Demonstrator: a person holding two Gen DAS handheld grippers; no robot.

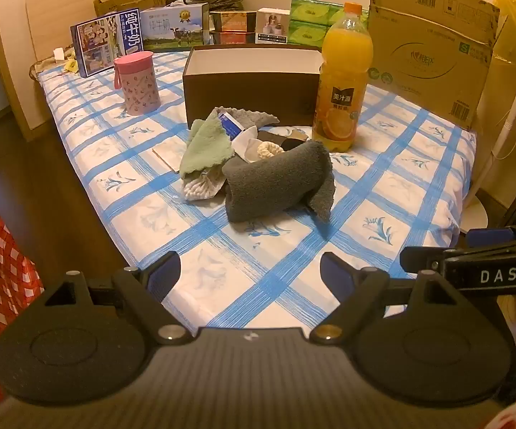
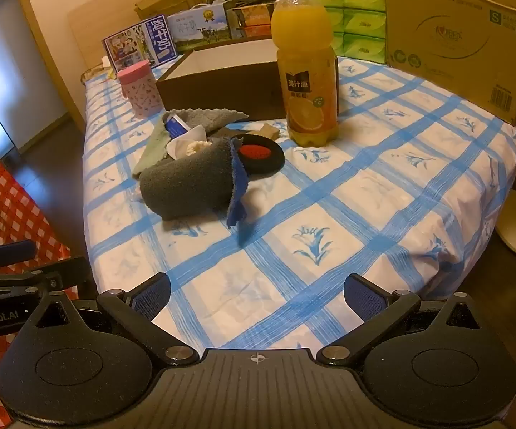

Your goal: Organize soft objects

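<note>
**tidybot_fan:** Jaws on both sides are spread wide with nothing between them. Left gripper (image 1: 250, 271) and right gripper (image 2: 257, 293) both hang over the near edge of the blue-checked tablecloth (image 1: 383, 193), angled down, well short of the pile

**cloth_wrangler:** where's the soft stuff exactly?

**tidybot_fan:** middle of the table, all heaped together. Rolled dark grey towel (image 1: 279, 182) sits nearest the grippers, with a loose corner flopping off its right end. Light green cloth (image 1: 206, 144) is draped on the left side of the heap, a white ribbed cloth (image 1: 200, 186) peeks out under it, and a cream scrunchie (image 1: 270, 150) is tucked in behind the towel. Small blue packet (image 1: 231, 123) pokes out the top. From the right wrist view there's also a black pad with a red centre (image 2: 258, 153) just behind the towel

**cloth_wrangler:** anything crowding it?

**tidybot_fan:** yeah. Open brown box (image 1: 250, 85) stands right behind the heap, orange juice bottle (image 1: 343, 78) just beside the heap's right, close to the box corner. Pink lidded cup (image 1: 138, 82) stands off to the left, apart. Milk cartons (image 1: 106, 44), green tissue packs (image 1: 309, 21) and a big cardboard box (image 1: 433, 46) line the far edge
</note>
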